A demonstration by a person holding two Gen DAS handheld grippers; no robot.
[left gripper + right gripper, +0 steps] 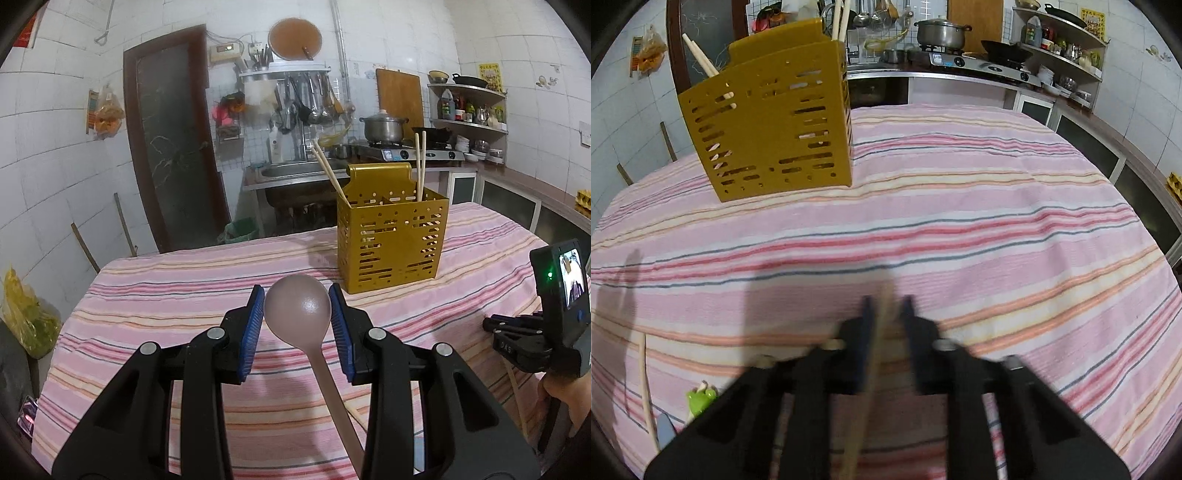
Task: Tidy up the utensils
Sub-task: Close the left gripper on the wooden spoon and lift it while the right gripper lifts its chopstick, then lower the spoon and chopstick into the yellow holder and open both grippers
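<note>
A gold perforated utensil holder [391, 236] stands on the striped tablecloth [184, 291] with chopsticks [420, 166] in it; it also shows in the right wrist view [768, 122]. My left gripper [297, 308] is shut on the bowl of a mauve plastic spoon [297, 308], held above the cloth in front of the holder. My right gripper [886, 306] is blurred, with a wooden chopstick [868, 384] between its jaws; I cannot tell if they are closed on it.
A loose chopstick [645, 391], a green frog-shaped rest [700, 400] and a grey utensil tip [666, 430] lie at the near left of the cloth [960, 221]. The right gripper body [557, 317] is at the right. Sink, stove and shelves stand behind.
</note>
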